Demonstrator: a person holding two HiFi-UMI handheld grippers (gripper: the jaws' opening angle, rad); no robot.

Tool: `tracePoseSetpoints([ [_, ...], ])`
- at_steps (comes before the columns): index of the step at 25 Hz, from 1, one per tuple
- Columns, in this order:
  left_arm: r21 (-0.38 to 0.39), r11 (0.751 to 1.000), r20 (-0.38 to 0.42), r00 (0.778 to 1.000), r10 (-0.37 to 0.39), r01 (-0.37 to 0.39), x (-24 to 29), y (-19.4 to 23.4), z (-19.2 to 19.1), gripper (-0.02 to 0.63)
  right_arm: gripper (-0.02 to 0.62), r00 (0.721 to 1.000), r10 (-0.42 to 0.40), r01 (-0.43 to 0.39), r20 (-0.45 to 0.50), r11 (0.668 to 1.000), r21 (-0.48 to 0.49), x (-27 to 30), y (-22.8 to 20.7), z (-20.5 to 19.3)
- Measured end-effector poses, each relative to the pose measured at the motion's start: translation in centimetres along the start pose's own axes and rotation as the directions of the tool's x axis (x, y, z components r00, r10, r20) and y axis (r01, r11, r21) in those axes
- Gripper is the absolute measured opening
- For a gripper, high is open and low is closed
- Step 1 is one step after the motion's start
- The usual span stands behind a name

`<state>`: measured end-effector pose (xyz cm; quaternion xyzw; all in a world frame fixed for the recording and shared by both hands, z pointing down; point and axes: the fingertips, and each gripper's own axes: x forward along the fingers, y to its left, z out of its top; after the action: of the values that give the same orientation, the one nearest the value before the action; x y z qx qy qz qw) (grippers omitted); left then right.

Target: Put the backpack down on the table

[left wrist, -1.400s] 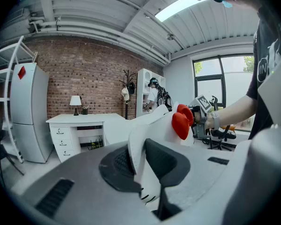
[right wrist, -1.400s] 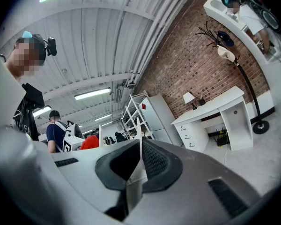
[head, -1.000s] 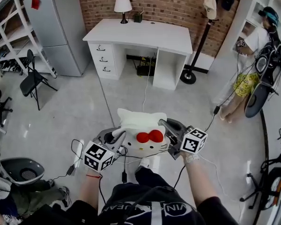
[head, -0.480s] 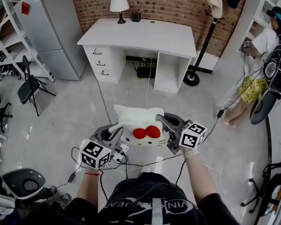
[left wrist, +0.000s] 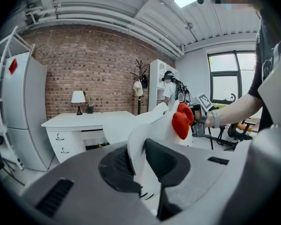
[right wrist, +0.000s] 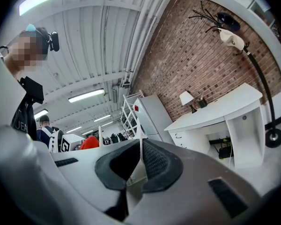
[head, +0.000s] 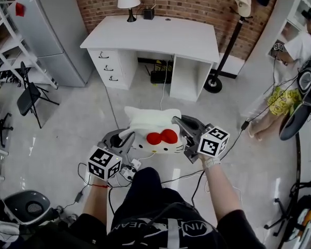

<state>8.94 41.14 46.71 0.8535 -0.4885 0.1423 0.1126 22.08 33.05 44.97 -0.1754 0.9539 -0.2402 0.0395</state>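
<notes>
The backpack [head: 151,129] is a white plush cat face with a red bow, held in the air between my two grippers, in front of the person's body. My left gripper [head: 125,140] is shut on its left edge; in the left gripper view the white fabric [left wrist: 145,139] runs between the jaws. My right gripper [head: 181,130] is shut on its right edge, where a thin white strip of the backpack [right wrist: 139,165] is pinched. The white table [head: 155,32] stands ahead against the brick wall, about two steps away.
A lamp [head: 128,0] and a small dark holder [head: 149,13] stand at the table's back left. A grey fridge [head: 44,27] and folding chair [head: 30,95] are at left, a coat stand [head: 225,51] and another person [head: 293,66] at right. Cables [head: 129,171] lie on the floor.
The person has walked toward the table with the backpack held in both grippers. The table now looks larger and closer. Both grips are unchanged.
</notes>
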Motion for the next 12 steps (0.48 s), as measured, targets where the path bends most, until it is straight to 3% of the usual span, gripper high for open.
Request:
tracePoseSetpoints([
  [12,-0.02,1.0,-0.013,1.0,0.005,-0.005,6.9,7.0,3.3,0.046,0.011,1.0,0.0,0.0,-0.012,0.999,0.038,5.6,-7.4,4.1],
])
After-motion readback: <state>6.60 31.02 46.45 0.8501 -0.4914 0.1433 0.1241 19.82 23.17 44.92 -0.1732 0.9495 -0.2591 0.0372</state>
